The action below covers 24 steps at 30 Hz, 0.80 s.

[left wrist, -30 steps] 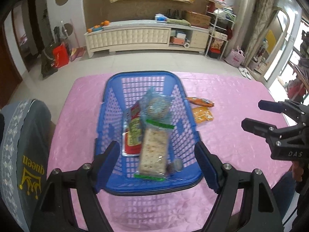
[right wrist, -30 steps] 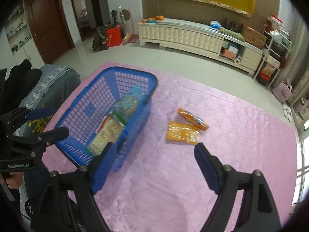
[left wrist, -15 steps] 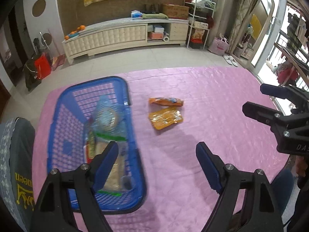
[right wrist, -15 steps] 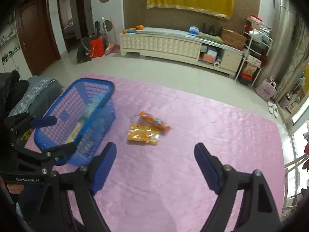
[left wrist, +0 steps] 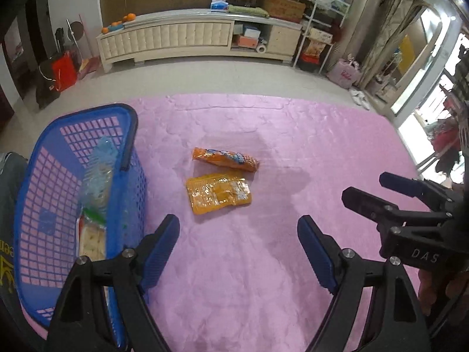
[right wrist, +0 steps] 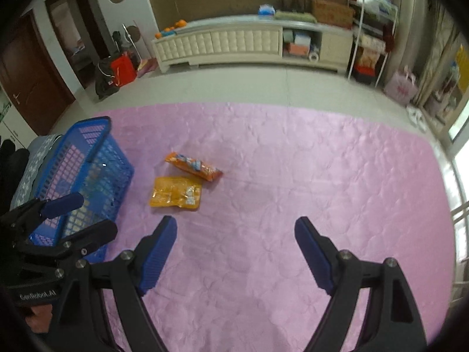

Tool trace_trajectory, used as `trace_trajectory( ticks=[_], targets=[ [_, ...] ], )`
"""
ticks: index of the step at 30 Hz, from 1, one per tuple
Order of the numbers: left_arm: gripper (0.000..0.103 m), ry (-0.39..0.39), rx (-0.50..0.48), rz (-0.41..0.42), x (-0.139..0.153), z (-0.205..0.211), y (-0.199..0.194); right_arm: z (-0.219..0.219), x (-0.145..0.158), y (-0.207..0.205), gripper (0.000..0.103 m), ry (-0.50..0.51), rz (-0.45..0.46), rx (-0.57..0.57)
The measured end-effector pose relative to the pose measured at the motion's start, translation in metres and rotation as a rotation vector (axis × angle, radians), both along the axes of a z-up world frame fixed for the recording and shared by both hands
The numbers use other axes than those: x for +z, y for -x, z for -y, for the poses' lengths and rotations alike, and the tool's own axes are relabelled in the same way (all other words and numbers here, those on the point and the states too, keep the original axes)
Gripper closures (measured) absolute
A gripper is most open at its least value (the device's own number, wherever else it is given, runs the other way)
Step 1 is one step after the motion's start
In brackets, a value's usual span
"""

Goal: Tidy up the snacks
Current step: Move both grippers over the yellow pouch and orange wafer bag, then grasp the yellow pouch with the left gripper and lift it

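Note:
A blue basket [left wrist: 129, 135] [right wrist: 96, 123] stands at the left of the pink table and holds a cracker pack [left wrist: 91, 239] and a clear bag of snacks [left wrist: 98, 173]. Two orange snack packs lie on the cloth beside it: a long one [left wrist: 225, 159] [right wrist: 193, 166] and a flat one [left wrist: 218, 192] [right wrist: 176, 193] nearer me. My left gripper [left wrist: 239, 243] is open and empty, just short of the flat pack. My right gripper [right wrist: 236, 243] is open and empty over bare cloth to the right of the packs; it also shows in the left wrist view [left wrist: 378, 193].
The pink tablecloth [right wrist: 322, 176] covers the whole table, with its far edge towards a tiled floor. A grey chair back [right wrist: 32, 152] stands behind the basket at the left. A white cabinet [left wrist: 187, 38] lines the far wall.
My left gripper has swung right, from over the basket to in front of the two orange packs. My right gripper has also moved right, away from the basket. Both stayed open.

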State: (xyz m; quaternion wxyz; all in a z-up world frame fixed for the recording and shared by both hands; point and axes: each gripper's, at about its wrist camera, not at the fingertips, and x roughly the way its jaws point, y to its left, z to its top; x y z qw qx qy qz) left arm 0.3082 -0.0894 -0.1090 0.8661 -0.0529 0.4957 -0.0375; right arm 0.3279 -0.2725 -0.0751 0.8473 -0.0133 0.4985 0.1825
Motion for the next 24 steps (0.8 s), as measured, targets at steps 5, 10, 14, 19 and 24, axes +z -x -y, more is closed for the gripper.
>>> trace_trajectory(
  ticks=[5,10,14,19,24],
  targets=[
    [0.022,0.022,0.023,-0.097,-0.028,0.004,-0.034,-0.001,-0.027,-0.026,0.017,-0.003,-0.062,-0.027],
    [0.022,0.003,0.045,-0.198,-0.058,-0.002,-0.059,0.0,-0.052,-0.049,0.017,-0.025,-0.129,-0.034],
    [0.022,0.047,0.061,-0.261,-0.074,-0.008,-0.079,0.0,-0.067,-0.061,0.017,-0.024,-0.176,-0.025],
    [0.022,0.051,0.082,-0.321,-0.093,-0.013,-0.101,-0.001,-0.083,-0.07,0.017,-0.023,-0.195,-0.017],
    [0.022,0.061,0.098,-0.356,-0.11,-0.019,-0.115,-0.003,-0.089,-0.079,0.017,-0.031,-0.198,-0.027]
  ],
)
